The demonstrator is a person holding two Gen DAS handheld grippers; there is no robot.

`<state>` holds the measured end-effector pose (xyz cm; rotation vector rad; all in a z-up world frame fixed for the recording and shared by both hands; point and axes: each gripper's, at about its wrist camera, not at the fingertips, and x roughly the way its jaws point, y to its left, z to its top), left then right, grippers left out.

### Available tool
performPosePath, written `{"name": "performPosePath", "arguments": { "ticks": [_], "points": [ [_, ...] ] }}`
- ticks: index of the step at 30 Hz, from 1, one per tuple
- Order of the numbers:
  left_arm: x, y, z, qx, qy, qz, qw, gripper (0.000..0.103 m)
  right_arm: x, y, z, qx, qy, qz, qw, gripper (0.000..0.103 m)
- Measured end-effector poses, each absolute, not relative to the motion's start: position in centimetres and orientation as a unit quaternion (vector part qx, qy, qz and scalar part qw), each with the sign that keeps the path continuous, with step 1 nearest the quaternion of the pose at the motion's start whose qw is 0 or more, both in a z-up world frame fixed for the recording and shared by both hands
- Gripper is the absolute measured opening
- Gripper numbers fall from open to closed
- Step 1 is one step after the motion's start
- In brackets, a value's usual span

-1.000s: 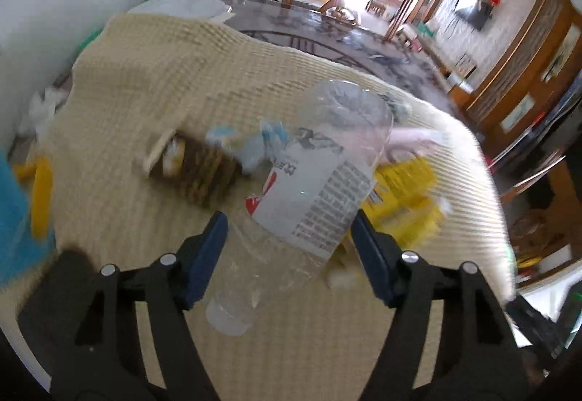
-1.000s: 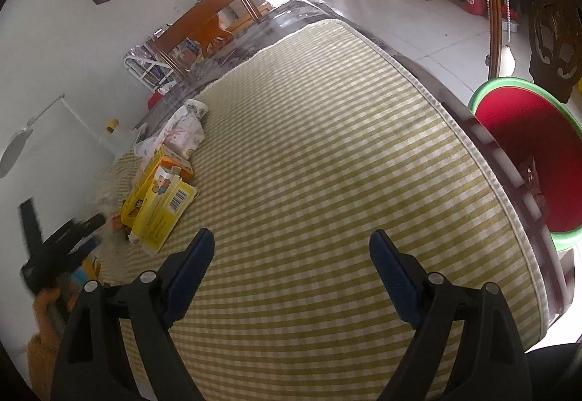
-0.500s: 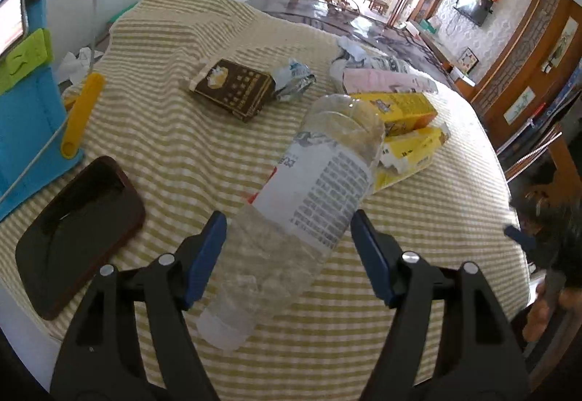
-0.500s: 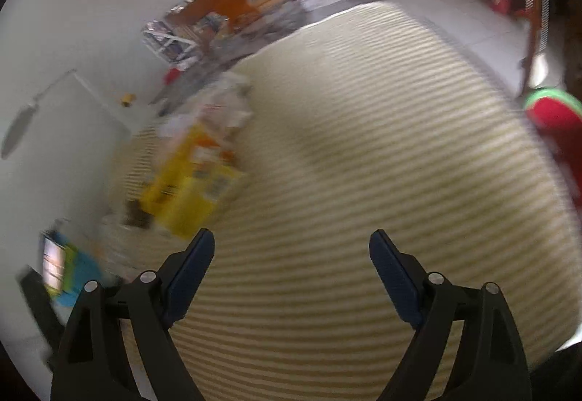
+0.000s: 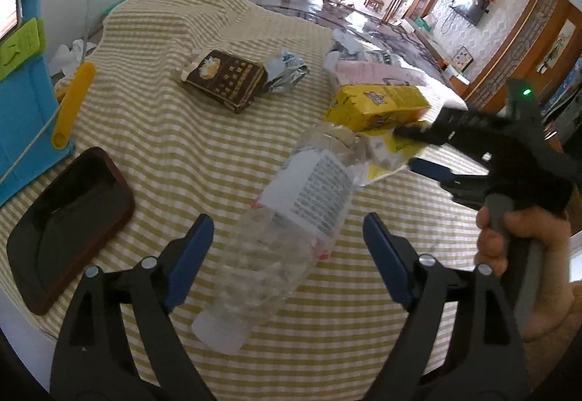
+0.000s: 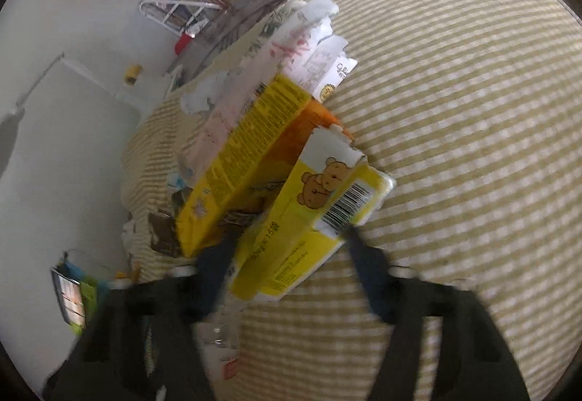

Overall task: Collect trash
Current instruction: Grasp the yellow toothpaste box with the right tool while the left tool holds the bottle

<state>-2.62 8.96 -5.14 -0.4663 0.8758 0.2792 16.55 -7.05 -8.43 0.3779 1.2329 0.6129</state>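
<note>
Plastic bottle (image 5: 291, 226) lies between the open left tongs (image 5: 287, 252); right tongs (image 6: 287, 255) straddle a yellow packet (image 6: 309, 219), at 1 o'clock, nothing collected.

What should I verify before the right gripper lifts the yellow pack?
1. Pack between the jaws of the right gripper: ok.
2. Jaws shut on pack: cannot tell, the view is blurred.
3. Pack free of box: not ok, the box lies against it.
4. Left gripper holding bottle: cannot tell, gaps show on both sides.
5. Bottle clear of right gripper: ok, but close.
</note>
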Motion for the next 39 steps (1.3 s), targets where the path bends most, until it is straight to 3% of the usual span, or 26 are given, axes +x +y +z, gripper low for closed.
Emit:
{"name": "performPosePath", "arguments": {
  "ticks": [1, 3, 7, 11, 19, 20, 21, 23, 25, 27, 29, 39],
  "points": [
    [-2.7, 9.0, -4.9, -0.230, 0.413, 0.122, 0.872, 0.082, 16.5, -7.5, -8.3, 0.178, 0.567, 0.305, 0.745, 0.023],
    [-2.5, 8.8, -4.4, -0.228, 0.408, 0.110, 0.877, 0.087, 16.0, -8.9, -7.1, 0.154, 0.557, 0.316, 0.752, 0.023],
    [-1.9, 8.6, -3.6, -0.184, 0.411, 0.117, 0.885, 0.088, 14.5, -11.2, -4.0, 0.034, 0.534, 0.344, 0.771, 0.021],
    [-1.1, 9.8, -4.5, -0.203, 0.428, 0.125, 0.872, 0.088, 13.6, -13.8, -2.5, -0.057, 0.548, 0.348, 0.758, 0.019],
    [0.7, 8.5, -7.4, -0.195, 0.482, 0.097, 0.849, 0.088, 12.9, -13.3, -4.0, -0.066, 0.556, 0.332, 0.759, 0.023],
    [0.6, 8.5, -7.6, -0.192, 0.485, 0.097, 0.848, 0.088, 12.7, -13.2, -4.1, -0.060, 0.548, 0.329, 0.767, 0.032],
    [0.4, 8.4, -7.8, -0.194, 0.486, 0.096, 0.846, 0.088, 12.8, -12.9, -4.0, -0.059, 0.541, 0.324, 0.774, 0.052],
    [0.2, 8.6, -8.2, -0.204, 0.487, 0.099, 0.844, 0.088, 12.4, -12.7, -4.1, -0.054, 0.525, 0.310, 0.791, 0.066],
    [0.1, 8.6, -8.2, -0.206, 0.482, 0.101, 0.846, 0.085, 12.4, -12.5, -4.4, -0.046, 0.526, 0.309, 0.791, 0.066],
    [0.0, 8.4, -8.2, -0.200, 0.477, 0.105, 0.849, 0.076, 12.2, -12.3, -4.5, -0.047, 0.521, 0.305, 0.796, 0.073],
    [-0.2, 8.3, -8.0, -0.201, 0.472, 0.104, 0.852, 0.069, 12.0, -12.2, -4.8, -0.055, 0.514, 0.296, 0.803, 0.073],
    [-0.8, 7.7, -7.3, -0.198, 0.457, 0.098, 0.861, 0.068, 12.1, -12.5, -7.1, -0.023, 0.536, 0.285, 0.795, 0.073]
  ]
}}
